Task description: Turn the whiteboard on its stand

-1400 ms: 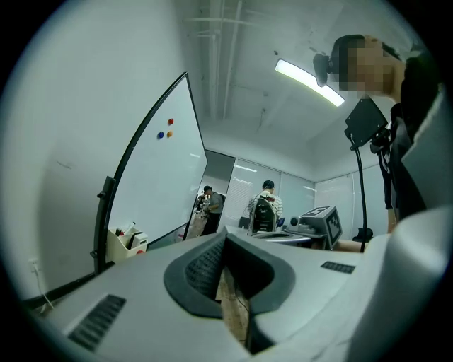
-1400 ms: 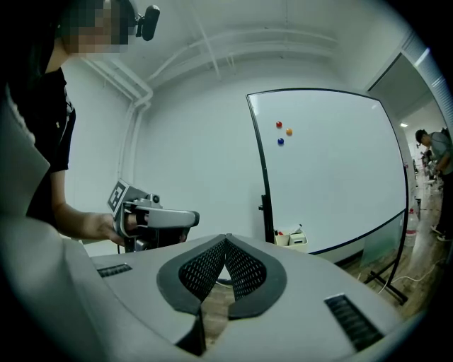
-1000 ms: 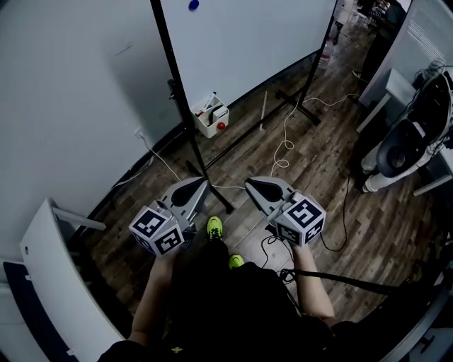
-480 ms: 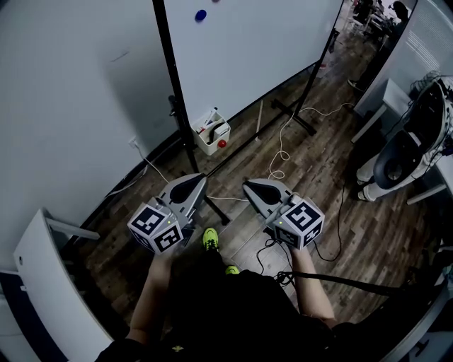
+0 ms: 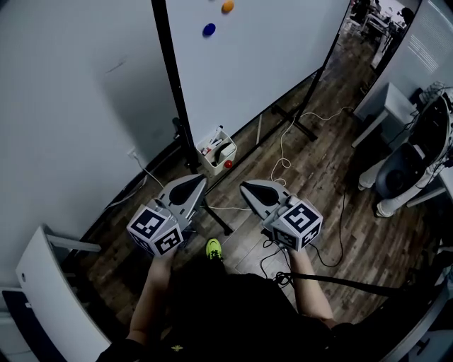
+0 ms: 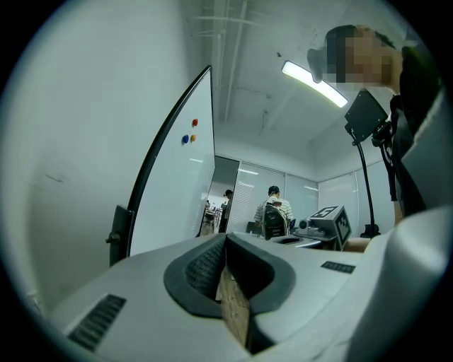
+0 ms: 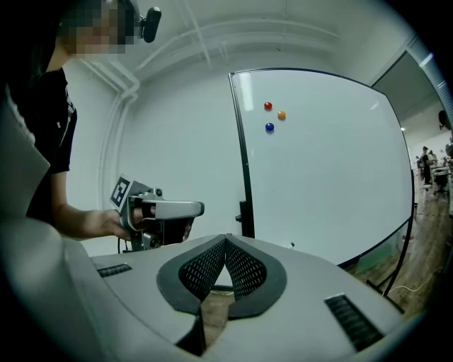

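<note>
Over the last second the whiteboard (image 5: pixel 262 63) is brought nearer in the head view. Its left post is drawn closer to both tongs, and the small white bin (image 5: pixel 218 154) at the foot of the stand (image 5: pixel 172 92) is now seen just beyond the tong tips instead of far off. An orange magnet (image 5: pixel 227 6) is newly brought into sight above the blue magnet (image 5: pixel 209 30), which has slid further down into the picture.

The left tongs (image 5: pixel 197 182) and the right tongs (image 5: pixel 245 187) are carried side by side and held roughly level. Both are clenched with nothing grasped; in each gripper view the pads are seen meeting at the tip, with only floor and room behind them.

The whiteboard is found at the far side of the scene, upright on its stand on the wooden floor (image 5: pixel 333 184), close to the wall (image 5: pixel 78 106) on the left. It is not yet touched; a clear gap is kept between the tips and the post.

This is judged to be an approach only, and the turning is not yet begun. The frame must first be reached, and the tongs probably released to take hold of its edge.
</note>
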{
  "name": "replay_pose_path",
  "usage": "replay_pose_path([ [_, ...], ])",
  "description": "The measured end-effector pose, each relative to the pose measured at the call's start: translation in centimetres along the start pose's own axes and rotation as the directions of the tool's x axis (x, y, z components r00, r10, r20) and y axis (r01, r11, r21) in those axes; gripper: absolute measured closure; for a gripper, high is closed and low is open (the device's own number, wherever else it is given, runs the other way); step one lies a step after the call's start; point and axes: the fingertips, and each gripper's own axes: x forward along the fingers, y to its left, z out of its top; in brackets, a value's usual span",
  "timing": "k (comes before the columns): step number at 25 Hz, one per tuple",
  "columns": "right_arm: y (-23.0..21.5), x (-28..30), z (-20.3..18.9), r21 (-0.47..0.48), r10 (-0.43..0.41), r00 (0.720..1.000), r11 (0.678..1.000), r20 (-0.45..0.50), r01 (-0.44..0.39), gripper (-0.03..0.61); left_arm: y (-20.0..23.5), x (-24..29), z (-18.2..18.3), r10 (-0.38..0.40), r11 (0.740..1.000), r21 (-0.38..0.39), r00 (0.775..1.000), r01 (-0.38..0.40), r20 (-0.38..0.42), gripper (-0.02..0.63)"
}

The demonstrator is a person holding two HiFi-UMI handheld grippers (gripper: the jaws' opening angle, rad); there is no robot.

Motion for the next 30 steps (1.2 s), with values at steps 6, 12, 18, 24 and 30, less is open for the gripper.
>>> replay_pose_path([
  [6, -2.2, 3.2, 1.1, 0.012, -0.031, 1.000, 0.999, 0.007, 0.031, 0.580, 3.6, 1.2, 2.1, -0.018, 1.000, 0.006, 1.000, 0.018, 0.006, 0.598],
  [12, -4.0, 6.1, 2.0, 0.010, -0.064, 0.998, 0.998, 0.014, 0.063, 0.580, 6.4, 2.1, 4.8, -0.029, 0.998, 0.056, 1.000, 0.029, 0.000, 0.598],
  [18, -5.2, 8.7, 2.8, -0.007, -0.084, 0.996, 0.996, 0.016, 0.085, 0.580, 9.3, 3.0, 7.5, -0.006, 0.990, 0.140, 1.000, 0.004, 0.010, 0.535],
  [24, -6.0, 10.2, 2.6, -0.007, -0.098, 0.995, 0.995, -0.004, 0.098, 0.580, 11.7, 4.4, 9.5, 0.020, 0.976, 0.214, 0.999, -0.026, 0.028, 0.418],
  [30, -7.2, 11.4, 2.7, -0.012, -0.083, 0.997, 0.996, -0.005, 0.083, 0.578, 13.5, 6.1, 10.6, 0.042, 0.968, 0.246, 0.998, -0.053, 0.049, 0.311],
])
